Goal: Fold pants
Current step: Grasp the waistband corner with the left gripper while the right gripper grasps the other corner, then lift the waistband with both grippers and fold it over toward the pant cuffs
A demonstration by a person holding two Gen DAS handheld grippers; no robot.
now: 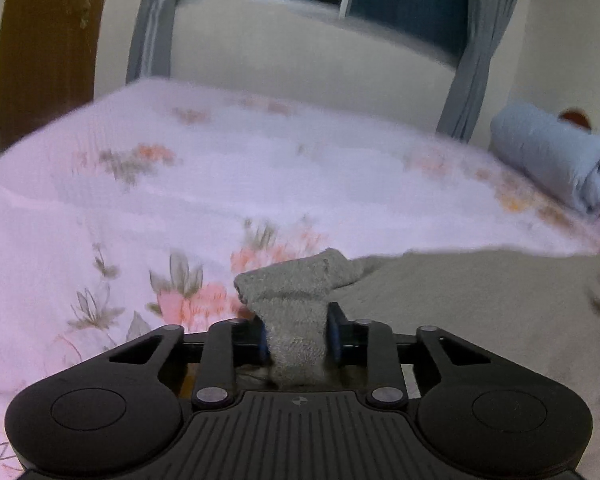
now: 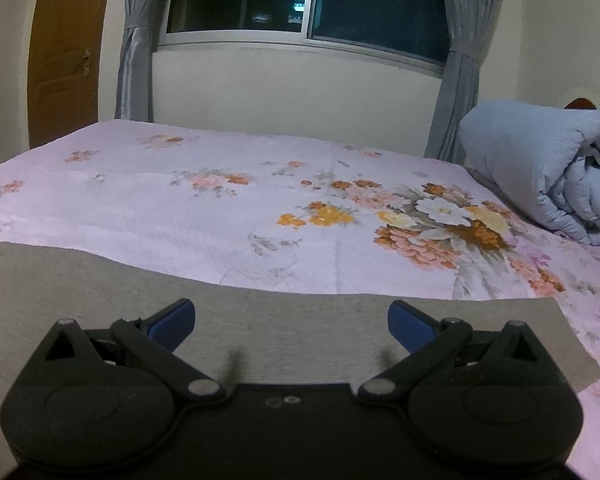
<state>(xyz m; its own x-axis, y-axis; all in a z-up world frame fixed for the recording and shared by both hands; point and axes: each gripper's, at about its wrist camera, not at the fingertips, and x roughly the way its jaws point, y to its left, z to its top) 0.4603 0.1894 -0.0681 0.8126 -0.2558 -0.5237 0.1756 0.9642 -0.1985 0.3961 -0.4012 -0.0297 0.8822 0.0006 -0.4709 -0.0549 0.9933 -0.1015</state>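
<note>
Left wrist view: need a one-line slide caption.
Left gripper pinches a bunched corner of the grey pants, raised above the floral bedsheet.

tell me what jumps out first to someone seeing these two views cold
In the left wrist view, the left gripper has its blue-padded fingers pinched on a bunched fold of the grey pants. The right gripper hovers open over the flat grey cloth. Behind lie a pink floral bedsheet and a rolled pale blue quilt at the right.
</note>
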